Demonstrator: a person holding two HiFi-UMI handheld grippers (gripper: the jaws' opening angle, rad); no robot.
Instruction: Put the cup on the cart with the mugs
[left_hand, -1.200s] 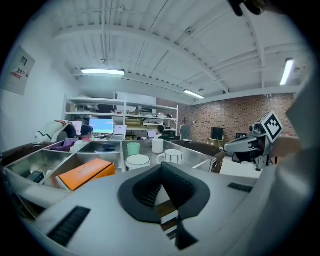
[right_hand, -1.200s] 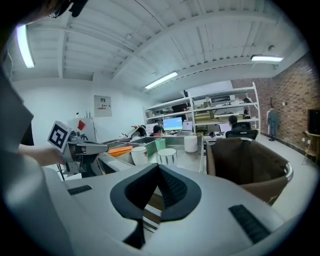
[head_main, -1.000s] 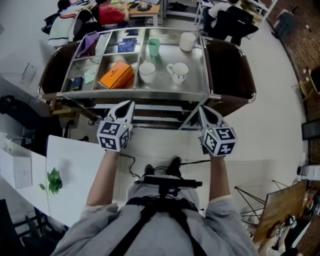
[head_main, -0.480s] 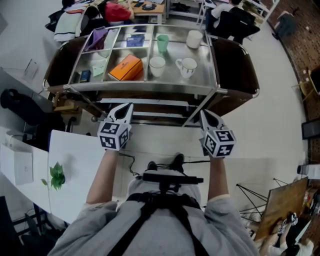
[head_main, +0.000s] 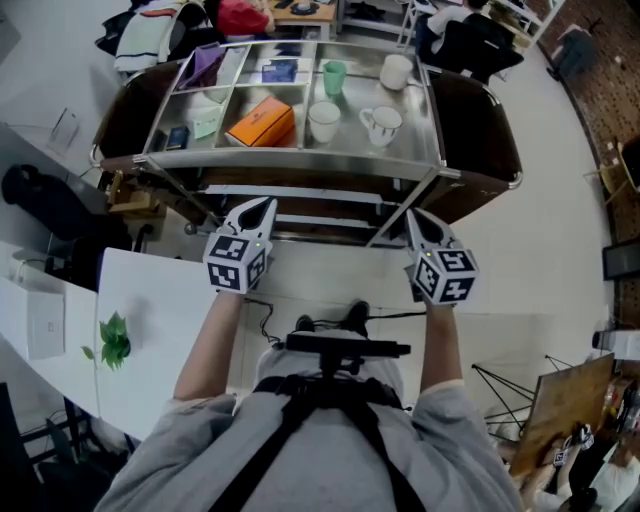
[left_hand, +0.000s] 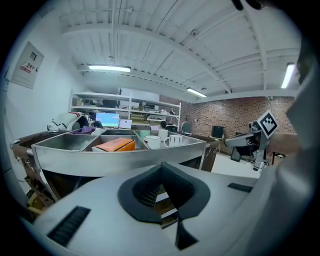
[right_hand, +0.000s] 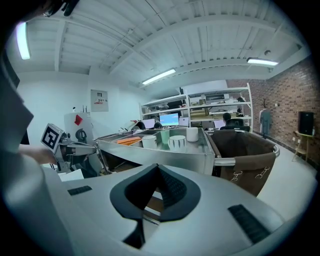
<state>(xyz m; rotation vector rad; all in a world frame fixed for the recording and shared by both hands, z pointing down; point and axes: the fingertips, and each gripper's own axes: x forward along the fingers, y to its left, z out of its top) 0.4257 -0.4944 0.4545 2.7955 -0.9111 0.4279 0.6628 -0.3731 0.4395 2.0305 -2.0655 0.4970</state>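
While you stand at the near side of the cart (head_main: 300, 172), both of your tools are clenched on nothing. The left gripper (head_main: 262, 206) has its jaws pressed together at the tip, and the right gripper (head_main: 414, 216) shows the same. Both point at the cart's near edge and stop short of it without touching, the left one toward the cart's left half and the right one near its right corner.

The green cup (head_main: 334, 77) already stands upright on the cart's top, in the open right-hand section toward the far side. On that same section, closer to the cart's near edge, sit two white mugs. The plain mug (head_main: 324, 121) is just in front of the cup, and the handled mug (head_main: 383, 124) is beside it on the right. A white tumbler (head_main: 397, 71) stands near the cart's far right corner. An orange box (head_main: 261, 121) lies in the compartment just left of the mugs.
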